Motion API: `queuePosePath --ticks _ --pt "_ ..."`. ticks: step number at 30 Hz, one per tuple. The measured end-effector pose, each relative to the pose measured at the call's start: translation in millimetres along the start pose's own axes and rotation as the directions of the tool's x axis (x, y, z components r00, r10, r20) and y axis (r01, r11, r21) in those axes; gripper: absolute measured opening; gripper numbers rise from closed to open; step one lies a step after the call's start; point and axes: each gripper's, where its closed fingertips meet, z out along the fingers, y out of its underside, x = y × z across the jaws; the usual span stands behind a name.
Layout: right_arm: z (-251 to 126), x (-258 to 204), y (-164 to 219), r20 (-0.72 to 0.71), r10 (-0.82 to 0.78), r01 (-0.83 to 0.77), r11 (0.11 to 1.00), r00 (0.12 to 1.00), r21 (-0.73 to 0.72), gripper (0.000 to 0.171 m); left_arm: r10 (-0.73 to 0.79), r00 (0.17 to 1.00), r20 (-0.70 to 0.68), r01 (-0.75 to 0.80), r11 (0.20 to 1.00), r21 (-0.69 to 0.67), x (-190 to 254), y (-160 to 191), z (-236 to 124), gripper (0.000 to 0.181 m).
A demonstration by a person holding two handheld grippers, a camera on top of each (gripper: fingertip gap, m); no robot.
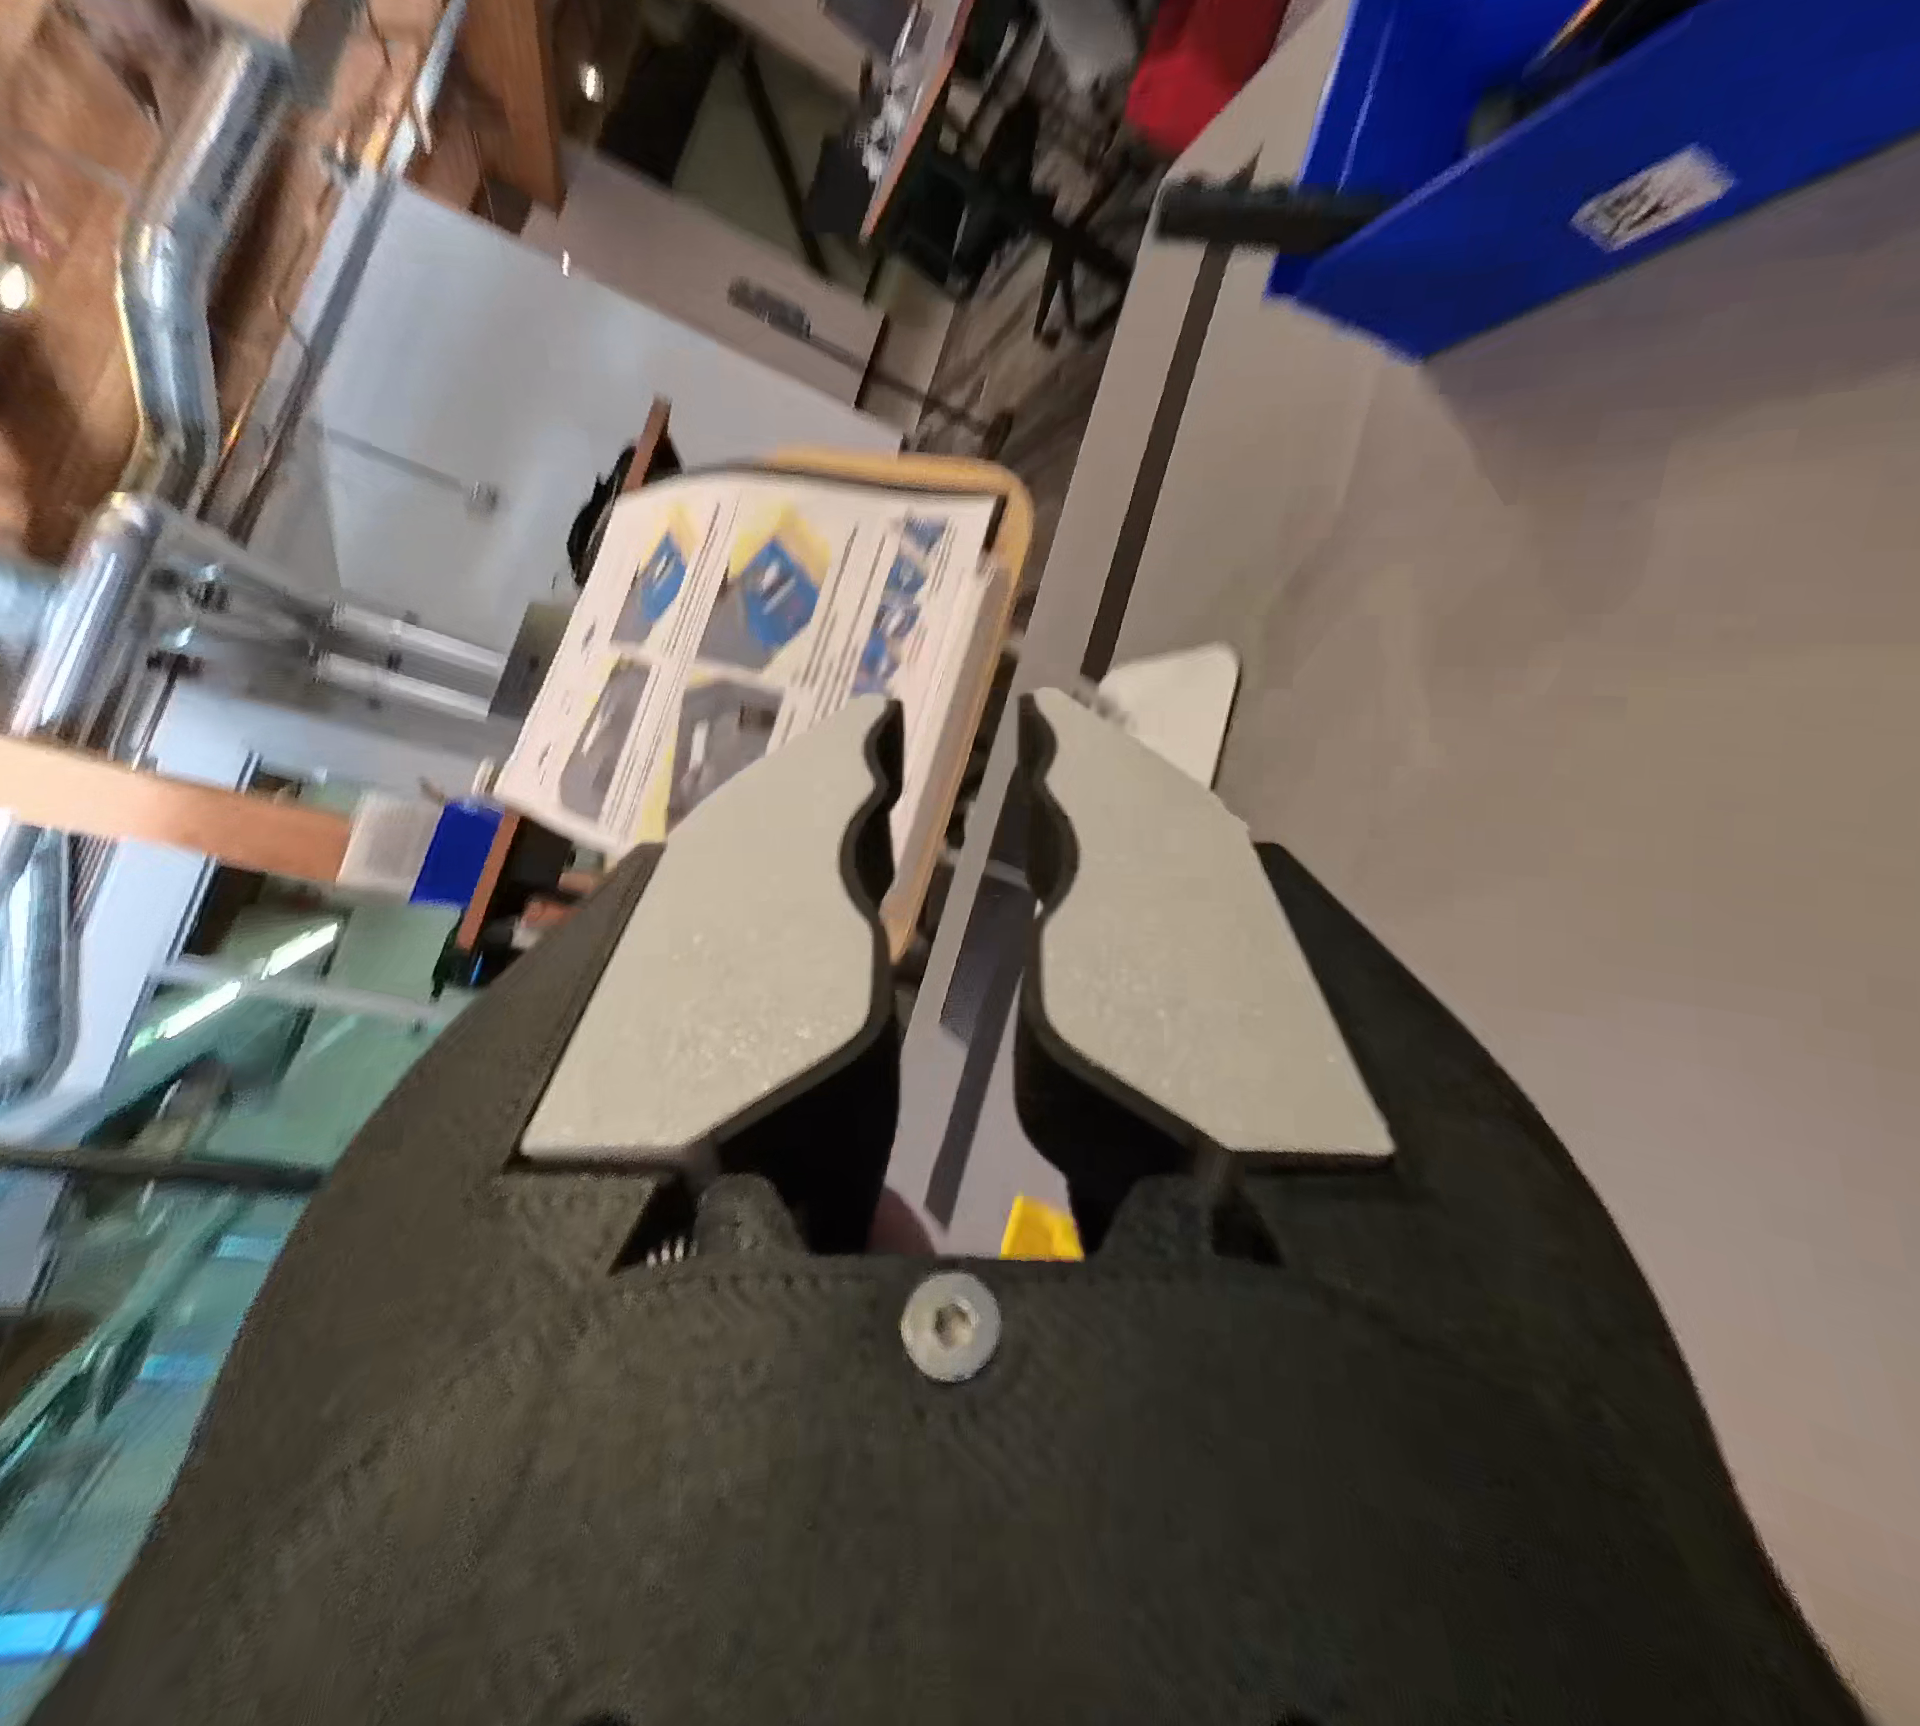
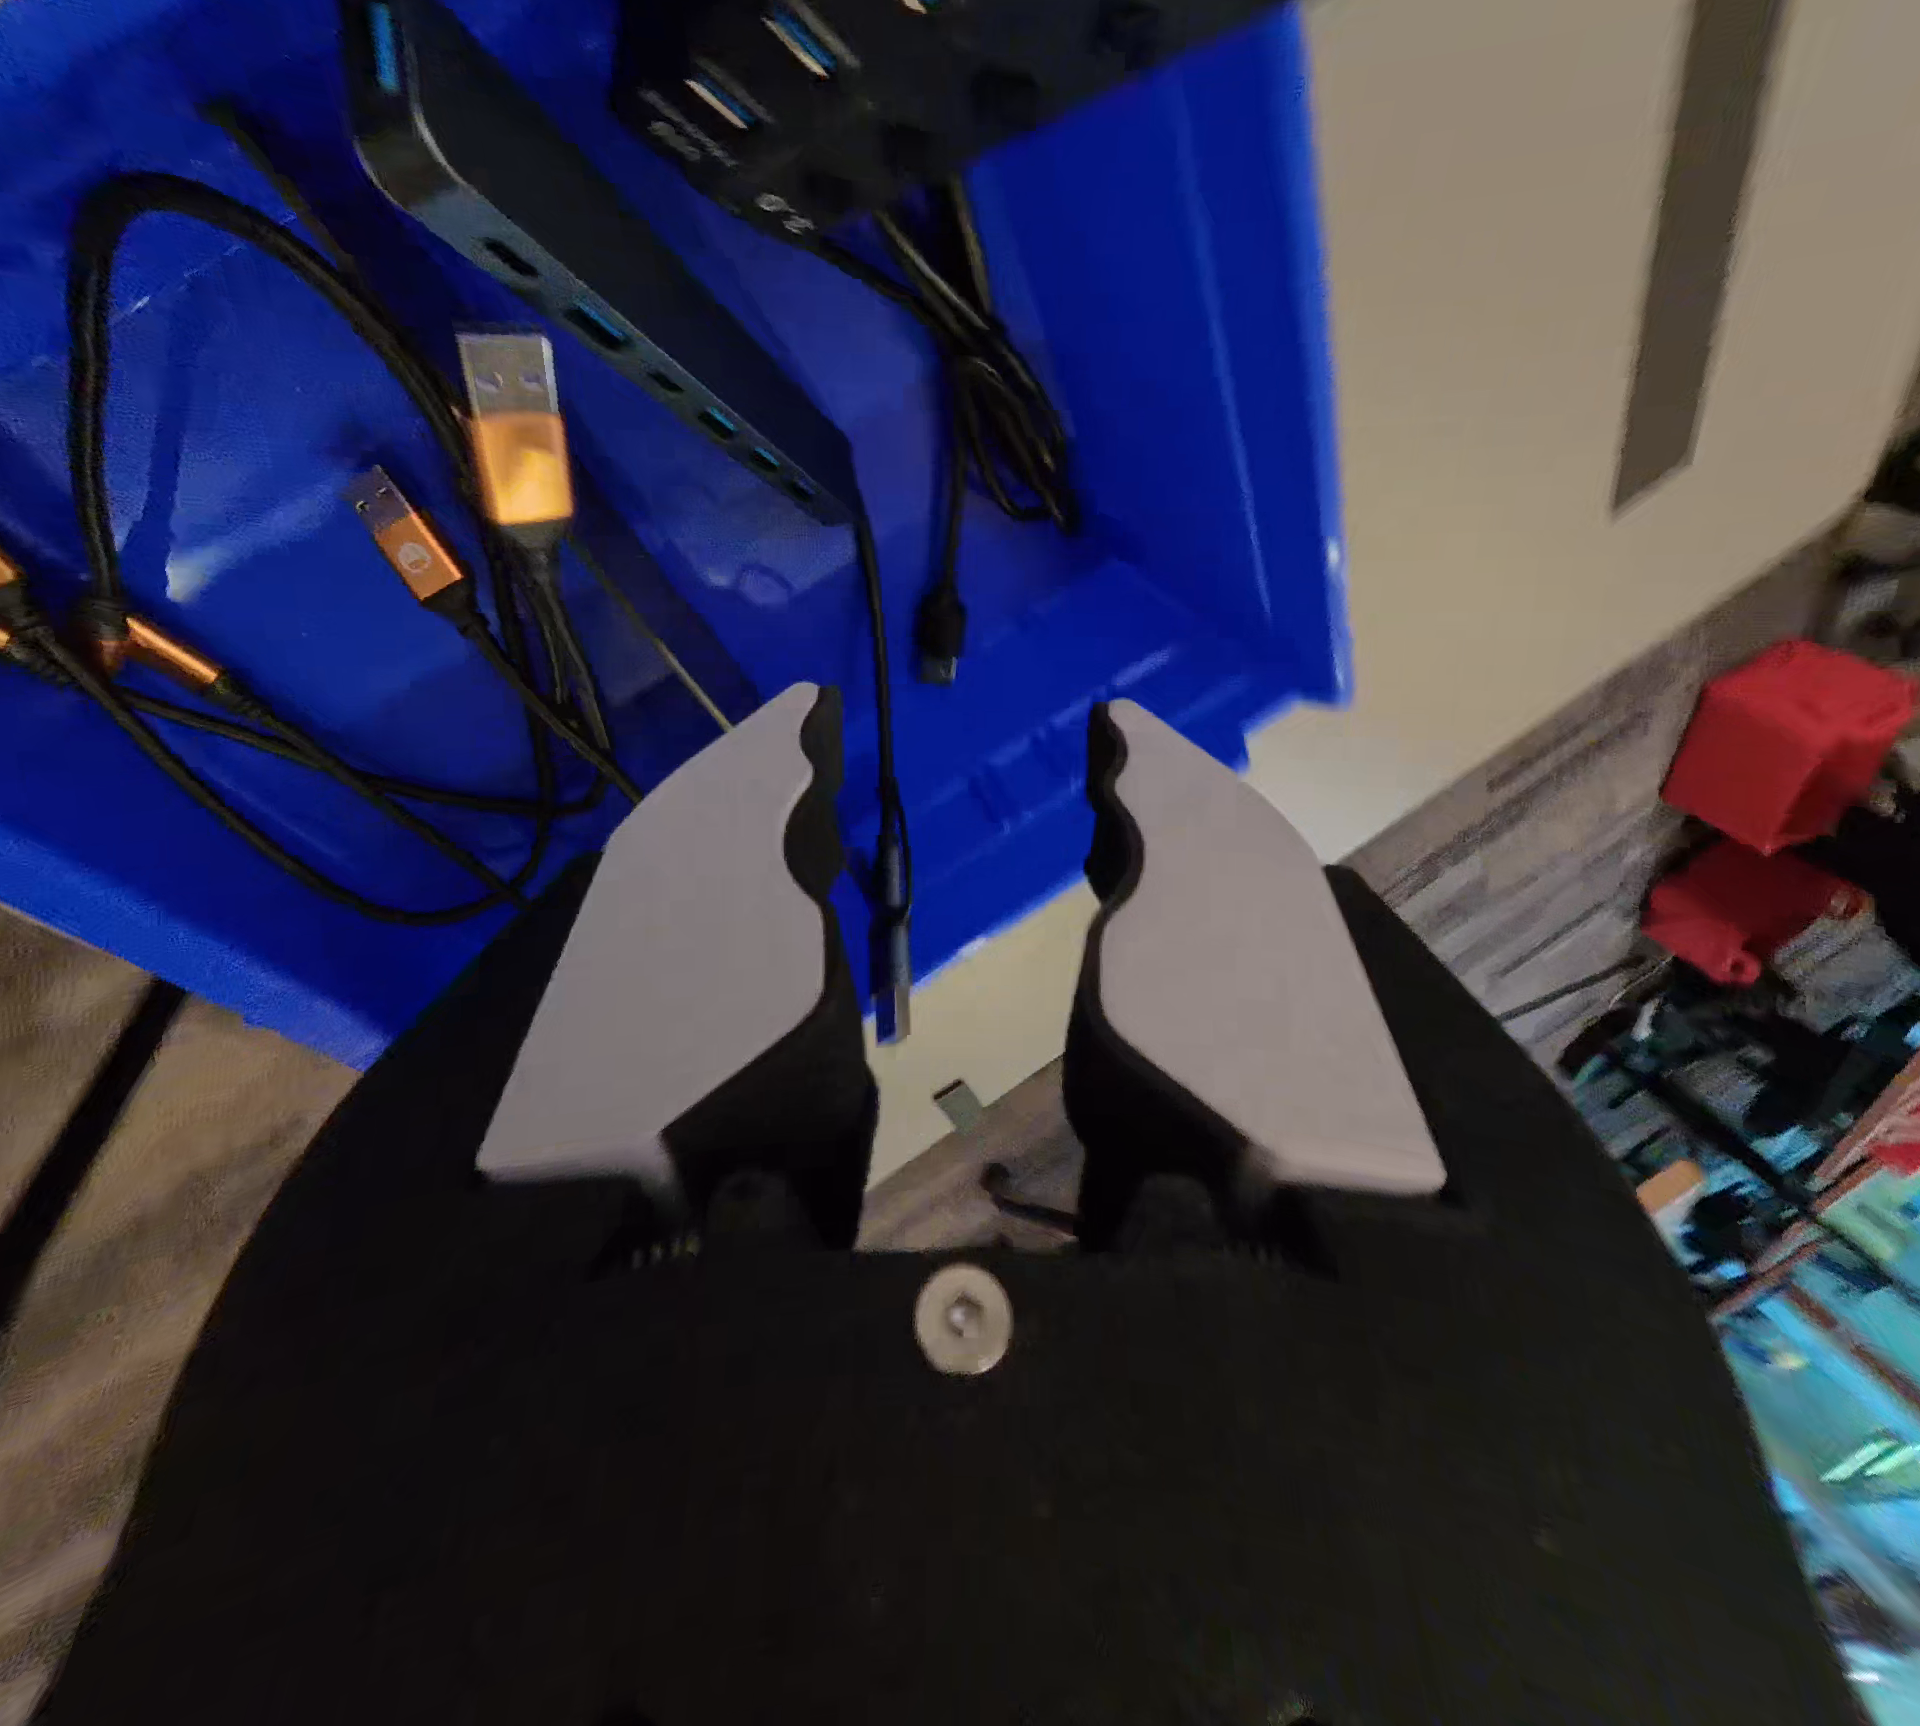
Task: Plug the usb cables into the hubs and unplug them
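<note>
- Right wrist view, left side: orange-collared USB-A plugs (image 2: pixel 511 419) on braided black cables lie loose in the blue bin (image 2: pixel 1143 388), none plugged in.
- Middle: slim dark hub (image 2: pixel 582 263), then a multi-port black hub (image 2: pixel 883 14) (blurred).
- Right hand-held gripper (image 2: pixel 961 720) hangs over the bin, open, empty; next, probably, clamp a plug.
- Left hand-held gripper (image 1: pixel 956 720), slightly parted and empty, points off the bench (image 1: pixel 1558 741).

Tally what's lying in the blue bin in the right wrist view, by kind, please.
USB hubs: 2, a slim dark hub and a bulkier black multi-port hub
Orange USB plugs: 2 clearly in view, a larger and a smaller; more orange ends at the left edge are cut off
Black plug on a thin cable: 1
Total: 5
</note>
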Motion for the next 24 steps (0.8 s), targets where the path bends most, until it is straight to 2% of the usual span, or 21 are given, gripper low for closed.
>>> queuePosePath --ticks 3,5,7,8,10,12,15,16,18,20,24 --pt "-22.8 2.7 26.7 -0.036 0.188 -0.183 0.978 0.982 0.100 0.054 -0.056 0.997 0.045 0.063 0.984 -0.164 -21.5 51.3 -15.9 0.032" --pt "-28.7 -5.3 53.5 -0.007 0.310 -0.308 0.944 0.951 0.117 0.059 -0.106 0.992 0.072 0.124 0.936 -0.330 -33.1 102.0 -34.1 0.040" --pt "-31.3 -13.6 81.6 -0.001 0.397 -0.394 0.911 0.918 0.122 0.063 -0.168 0.982 0.081 0.185 0.823 -0.537 -35.9 166.2 -62.7 0.051" --pt "-31.8 -19.8 92.1 0.021 0.435 -0.433 0.891 0.900 0.137 0.063 -0.200 0.974 0.108 0.225 0.773 -0.593 -37.6 193.4 -78.4 0.053" --pt "-29.0 -33.1 112.4 0.059 0.500 -0.503 0.852 0.864 0.143 0.065 -0.297 0.937 0.182 0.344 0.699 -0.627 -37.4 236.8 -107.7 0.053" --pt "-22.9 -50.5 123.8 0.124 0.531 -0.545 0.825 0.838 0.149 0.068 -0.406 0.878 0.252 0.462 0.585 -0.666 -26.9 277.0 -137.8 0.059" --pt "-10.1 -65.6 134.6 0.175 0.562 -0.587 0.793 0.808 0.161 0.072 -0.418 0.856 0.304 0.475 0.404 -0.782 -8.8 330.9 -188.5 0.070" --pt "-5.8 -71.0 135.2 0.210 0.569 -0.602 0.781 0.795 0.165 0.073 -0.443 0.834 0.329 0.502 0.362 -0.785 -4.0 342.8 -200.4 0.072" --pt "3.0 -81.4 134.6 0.273 0.581 -0.631 0.761 0.767 0.151 0.075 -0.576 0.736 0.357 0.595 0.296 -0.747 14.3 353.1 -208.4 0.076" --pt "11.3 -88.5 131.1 0.314 0.574 -0.636 0.758 0.756 0.144 0.075 -0.626 0.684 0.374 0.629 0.248 -0.737 29.6 365.2 -213.2 0.080" --pt "23.1 -97.2 117.6 0.388 0.562 -0.649 0.748 0.731 0.140 0.060 -0.758 0.545 0.358 0.695 0.170 -0.698 61.9 370.8 -200.3 0.071"
